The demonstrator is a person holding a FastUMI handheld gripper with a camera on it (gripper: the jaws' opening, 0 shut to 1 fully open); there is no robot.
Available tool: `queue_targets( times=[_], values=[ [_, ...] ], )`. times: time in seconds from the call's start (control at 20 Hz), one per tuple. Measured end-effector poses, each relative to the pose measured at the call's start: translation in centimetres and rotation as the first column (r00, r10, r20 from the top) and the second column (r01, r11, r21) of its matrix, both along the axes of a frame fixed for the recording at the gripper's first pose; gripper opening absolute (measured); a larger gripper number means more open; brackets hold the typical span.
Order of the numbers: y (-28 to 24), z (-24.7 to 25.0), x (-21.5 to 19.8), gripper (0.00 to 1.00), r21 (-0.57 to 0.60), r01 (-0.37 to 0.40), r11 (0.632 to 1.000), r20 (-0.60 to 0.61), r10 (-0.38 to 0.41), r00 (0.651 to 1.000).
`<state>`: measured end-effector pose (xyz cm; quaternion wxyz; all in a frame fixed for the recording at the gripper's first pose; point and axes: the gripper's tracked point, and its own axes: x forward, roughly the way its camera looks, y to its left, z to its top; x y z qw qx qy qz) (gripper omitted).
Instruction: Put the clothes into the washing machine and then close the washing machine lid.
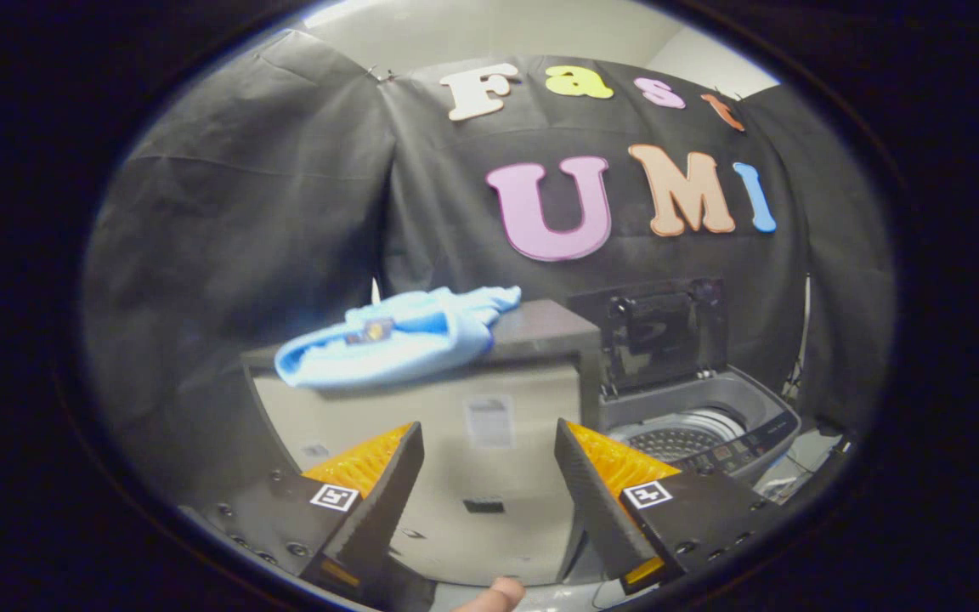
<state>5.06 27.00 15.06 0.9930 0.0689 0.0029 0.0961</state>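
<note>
A light blue piece of clothing [396,338] lies folded on top of a pale cabinet [489,425], beyond and above my fingers. To the cabinet's right stands a grey top-loading washing machine [693,416] with its dark lid [664,331] raised upright and the perforated drum [676,440] showing. My gripper [489,442] is open, well short of the cabinet's front, with nothing between its fingers.
The cabinet has a dark top [540,327] and a white label [489,421] on its front. A control panel [744,446] runs along the washer's near rim. A fingertip [494,595] of a person shows below the fingers.
</note>
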Motion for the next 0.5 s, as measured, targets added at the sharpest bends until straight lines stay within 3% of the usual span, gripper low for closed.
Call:
queue_targets(
  times=[0.25, 0.5],
  values=[
    [3.8, 5.2, 2.2, 0.98, 0.016, 0.005, 1.0, 0.069, -0.006, 0.998],
    [7.0, 8.6, 6.5, 0.97, 0.038, 0.004, 0.999, 0.056, -0.006, 0.998]
  ],
)
